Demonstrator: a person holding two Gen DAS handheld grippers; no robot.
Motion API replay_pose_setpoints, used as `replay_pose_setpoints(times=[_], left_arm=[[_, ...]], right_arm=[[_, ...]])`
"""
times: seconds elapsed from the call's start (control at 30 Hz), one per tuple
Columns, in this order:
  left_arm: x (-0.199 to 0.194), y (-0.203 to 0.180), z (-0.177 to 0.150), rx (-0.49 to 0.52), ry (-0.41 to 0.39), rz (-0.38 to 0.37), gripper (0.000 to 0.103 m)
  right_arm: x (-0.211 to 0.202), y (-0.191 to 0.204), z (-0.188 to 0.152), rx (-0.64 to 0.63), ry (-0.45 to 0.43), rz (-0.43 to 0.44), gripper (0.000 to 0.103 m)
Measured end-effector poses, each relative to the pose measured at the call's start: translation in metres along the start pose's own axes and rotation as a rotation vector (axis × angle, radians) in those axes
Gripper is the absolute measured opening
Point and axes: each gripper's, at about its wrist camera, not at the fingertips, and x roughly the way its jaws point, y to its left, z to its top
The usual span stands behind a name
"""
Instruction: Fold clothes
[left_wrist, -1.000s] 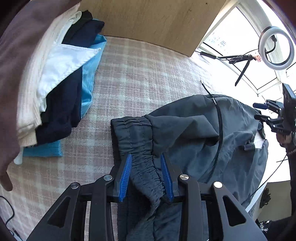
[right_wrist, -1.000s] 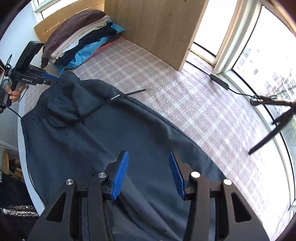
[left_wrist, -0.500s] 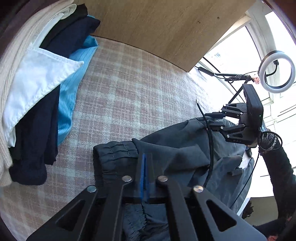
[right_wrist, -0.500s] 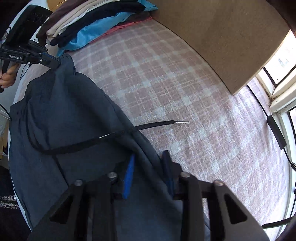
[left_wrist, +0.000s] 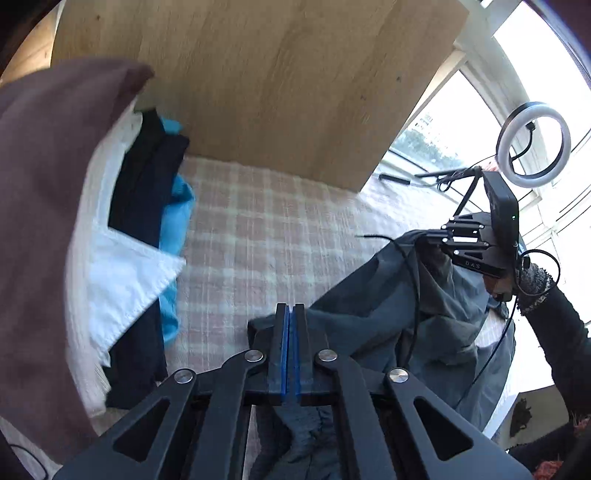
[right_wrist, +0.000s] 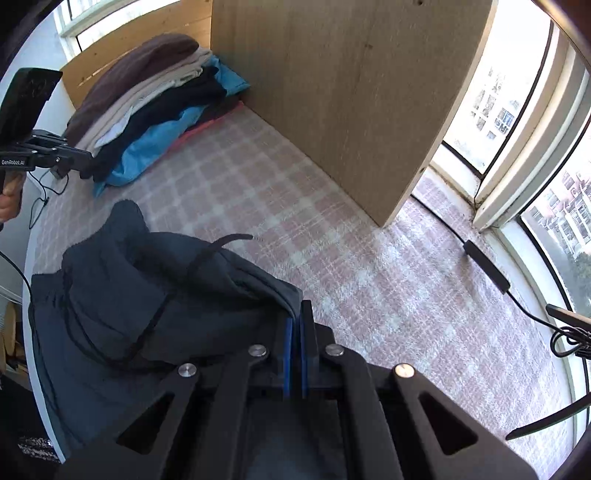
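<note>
Dark grey drawstring trousers (left_wrist: 369, 325) lie bunched on the checked bed cover (left_wrist: 258, 229). My left gripper (left_wrist: 290, 310) is shut, with waistband cloth around its pads and hanging beneath them. My right gripper (right_wrist: 294, 317) is shut on a folded edge of the trousers (right_wrist: 147, 295). The left wrist view shows the right gripper (left_wrist: 424, 238) holding that edge lifted above the cover. The black drawstring (right_wrist: 207, 254) trails over the fabric. At the far left of the right wrist view, the left gripper (right_wrist: 86, 168) sits near a raised corner of the cloth.
A stack of folded clothes (right_wrist: 147, 92) sits at the far left of the cover, close beside my left gripper. A wooden panel (right_wrist: 351, 92) stands behind it. A ring light (left_wrist: 533, 144) and tripod are by the windows. A black adapter with cable (right_wrist: 485, 266) lies near the sill.
Both grippers went from open to shut on the trousers. The right one has lifted its edge and come closer to the left, bunching the garment. The left moved toward the stack.
</note>
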Motion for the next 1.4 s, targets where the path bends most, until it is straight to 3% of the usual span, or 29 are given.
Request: replay_pose_setpoints(times=[0.03,0.13,0.27,0.43,0.53,0.63,0.67,1.0,1.07,1.1,1.13,1.23,1.4], left_arm=[[0.013,0.002,-0.006,-0.012,0.048,0.010,0.014],[0.038,0.011,-0.018,-0.062,0.111,-0.015,0.016],[0.053,0.016,-0.017,-0.108,0.104,-0.119,0.022],[0.066,0.006,-0.014,-0.103,0.127,-0.242,0.021],[0.058,0.004,-0.018,-0.096,0.113,-0.181,0.018],[0.041,0.007,-0.021,-0.084,0.065,-0.097,0.030],[0.039,0.009,-0.021,-0.088,0.058,-0.089,0.037],[0.051,0.015,-0.017,-0.103,0.063,-0.102,0.043],[0.053,0.017,-0.016,-0.107,0.064,-0.104,0.040],[0.054,0.017,-0.015,-0.108,0.064,-0.106,0.033],[0.056,0.018,-0.015,-0.110,0.065,-0.107,0.017],[0.046,0.009,-0.013,-0.077,0.016,-0.093,0.004],[-0.005,-0.001,-0.013,-0.054,-0.167,-0.007,0.004]], right_arm=[[0.003,0.003,-0.003,-0.012,0.013,-0.006,0.003],[0.010,0.006,-0.009,-0.013,0.028,0.009,0.003],[0.013,0.005,-0.010,-0.004,0.028,0.006,0.003],[0.015,0.004,-0.013,0.005,0.035,0.001,0.003],[0.014,0.007,-0.016,-0.001,0.044,-0.002,0.003],[0.013,0.009,-0.019,-0.007,0.051,0.006,0.003],[0.014,0.009,-0.020,-0.005,0.052,0.005,0.003],[0.020,0.014,-0.021,-0.008,0.057,-0.001,0.003],[0.020,0.014,-0.022,-0.011,0.053,-0.001,0.003],[0.019,0.014,-0.023,-0.011,0.052,0.000,0.003],[0.019,0.014,-0.024,-0.010,0.052,-0.001,0.003],[0.015,0.014,-0.023,0.000,0.035,-0.017,0.003],[-0.012,0.008,-0.012,0.044,-0.048,-0.061,0.002]])
